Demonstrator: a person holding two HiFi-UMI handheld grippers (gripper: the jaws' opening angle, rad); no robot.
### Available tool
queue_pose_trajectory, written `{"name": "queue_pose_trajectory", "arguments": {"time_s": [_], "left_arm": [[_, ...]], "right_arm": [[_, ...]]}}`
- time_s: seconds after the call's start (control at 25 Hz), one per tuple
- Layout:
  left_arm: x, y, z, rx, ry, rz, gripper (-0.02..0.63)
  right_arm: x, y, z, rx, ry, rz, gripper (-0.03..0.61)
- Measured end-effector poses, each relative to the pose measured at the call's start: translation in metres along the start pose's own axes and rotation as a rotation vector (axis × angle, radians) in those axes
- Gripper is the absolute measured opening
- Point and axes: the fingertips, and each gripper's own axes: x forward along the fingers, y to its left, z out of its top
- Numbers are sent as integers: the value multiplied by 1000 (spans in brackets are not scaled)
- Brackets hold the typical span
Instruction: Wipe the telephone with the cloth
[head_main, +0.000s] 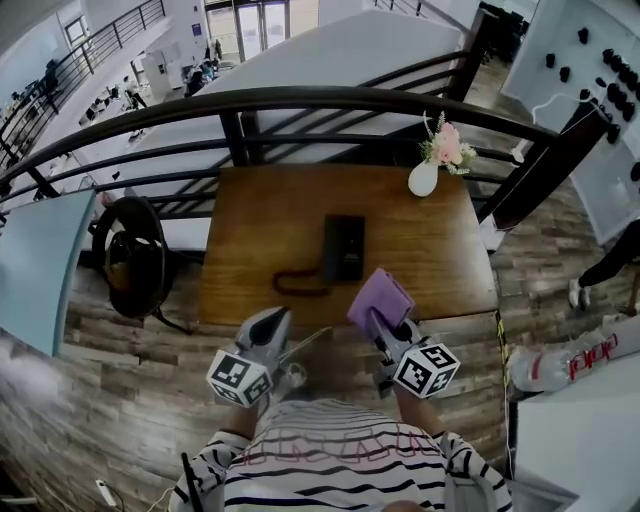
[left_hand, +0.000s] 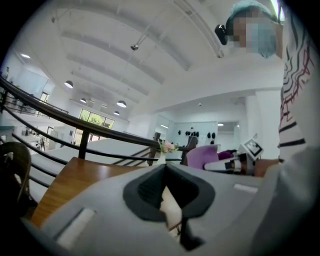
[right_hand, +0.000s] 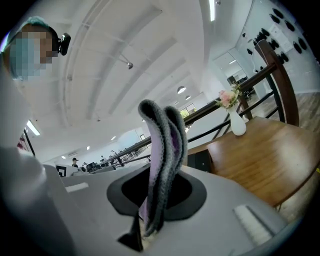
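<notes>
- The telephone (head_main: 343, 248) is a flat black rectangular set. It lies near the middle of a square table (head_main: 260, 210) with a glossy brown wood top.
- A dark coiled cord (head_main: 300, 284) loops from the telephone's near end out to its left on the wood.
- The right gripper (head_main: 380, 320) has its jaws clamped on the cloth (head_main: 380, 298). In the head view the cloth is a soft purple square, held over the table's near edge, just beside the telephone's near right corner.
- In the right gripper view the cloth (right_hand: 162, 145) rises from the grey jaws as a folded loop. It has a nubbly knit texture, grey on the outer edges and lilac inside.
- The left gripper (head_main: 278, 318) has its jaws together with nothing between them. It sits at the table's near edge, left of the cloth. Its own view shows smooth grey jaw faces meeting round a dark matte recess (left_hand: 167, 172).
- Each gripper carries a white cube with black square markers, left (head_main: 240, 378) and right (head_main: 427, 368).
- A white teardrop vase (head_main: 423, 180) with pink flowers (head_main: 447, 145) stands at the far right corner of the table.
- A dark curved metal railing (head_main: 300, 100) runs behind the table.
- A round woven chair (head_main: 135, 260) stands to the left on the plank floor.
</notes>
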Motion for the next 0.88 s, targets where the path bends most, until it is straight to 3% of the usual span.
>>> {"name": "queue_pose_trajectory", "arguments": {"time_s": [0.6,0.88], "left_arm": [[55,109,30,9,52,-135,0],[85,124,27,-8,80,-138,0]], "right_arm": [[110,-17,22,40,-51,-115,49],[142,-47,23,24,17,-126,49]]}}
